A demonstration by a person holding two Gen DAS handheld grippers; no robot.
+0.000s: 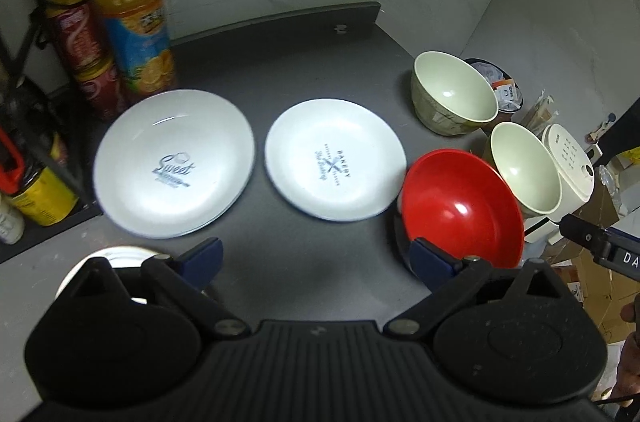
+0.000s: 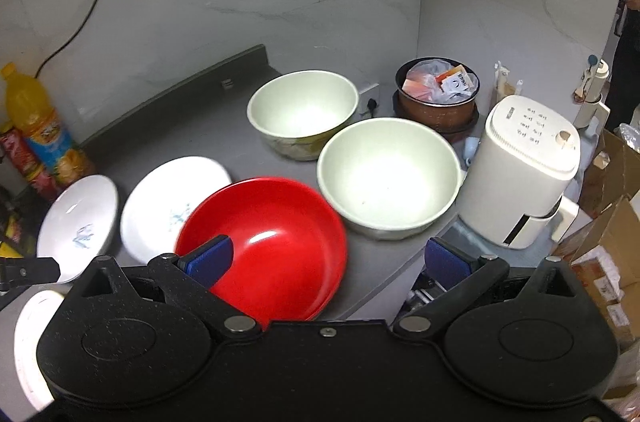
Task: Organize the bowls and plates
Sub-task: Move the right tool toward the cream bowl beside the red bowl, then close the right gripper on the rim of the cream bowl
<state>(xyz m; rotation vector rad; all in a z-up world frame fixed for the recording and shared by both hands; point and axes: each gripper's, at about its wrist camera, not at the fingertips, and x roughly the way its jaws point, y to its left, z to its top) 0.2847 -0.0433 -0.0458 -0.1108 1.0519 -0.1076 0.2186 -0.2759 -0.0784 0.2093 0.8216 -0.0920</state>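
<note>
Grippers both spread wide, nothing held. Left gripper [image 1: 318,260] hovers over grey counter [image 1: 280,70], its right finger at the near rim of red bowl [image 1: 464,206]. Right gripper [image 2: 328,258] hovers over same red bowl [image 2: 264,242], left finger above its inside, right finger off counter edge. Far of left gripper: two white plates side by side, "Sweet" plate [image 1: 174,162] left, "Bakery" plate [image 1: 334,158] right, apart. Two pale green bowls [image 2: 390,176] [image 2: 302,112] right and far of red bowl. White appliance [image 2: 524,170] far right, orange juice bottle [image 1: 132,2] far left
</note>
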